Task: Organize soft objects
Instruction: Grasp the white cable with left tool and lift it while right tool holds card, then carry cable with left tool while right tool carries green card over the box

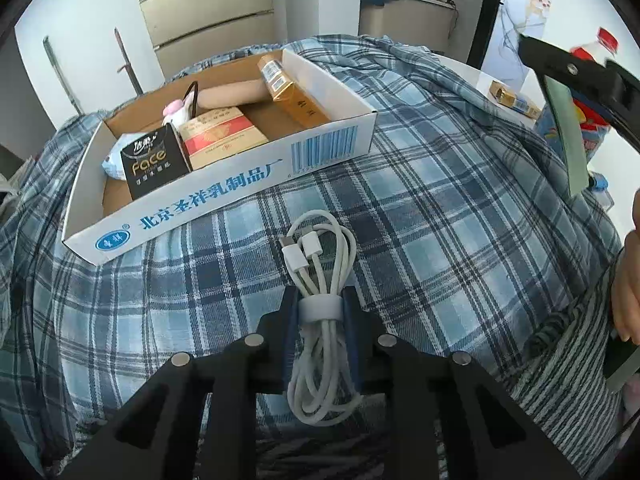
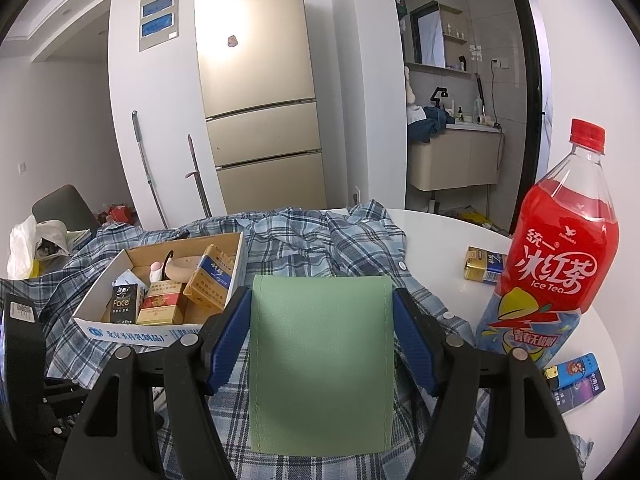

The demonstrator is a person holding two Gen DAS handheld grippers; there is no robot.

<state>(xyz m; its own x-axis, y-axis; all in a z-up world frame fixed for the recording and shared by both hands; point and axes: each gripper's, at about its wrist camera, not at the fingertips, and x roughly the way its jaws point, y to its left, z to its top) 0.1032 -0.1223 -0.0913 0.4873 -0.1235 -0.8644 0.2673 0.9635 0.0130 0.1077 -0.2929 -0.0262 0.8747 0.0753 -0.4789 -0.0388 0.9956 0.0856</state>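
Note:
A coiled white charging cable (image 1: 320,256) with a white strap lies on the blue plaid shirt (image 1: 440,184), just in front of the open white cardboard box (image 1: 224,196). My left gripper (image 1: 322,312) is shut on the cable at the strap, both blue pads pressing the bundle. My right gripper (image 2: 320,294) is shut on a flat pale green pouch (image 2: 320,360) held upright above the shirt, right of the box (image 2: 120,330). In the left wrist view the pouch (image 1: 566,136) shows edge-on at the far right. The box holds a black tissue pack (image 1: 154,160), cigarette packs and a small pink item.
A tall red ice tea bottle (image 2: 552,248) stands on the white round table (image 2: 440,232) to the right, with a gold pack (image 2: 482,270) behind it and a blue lighter (image 2: 576,372) in front. A person's hand (image 1: 628,280) is at the right edge.

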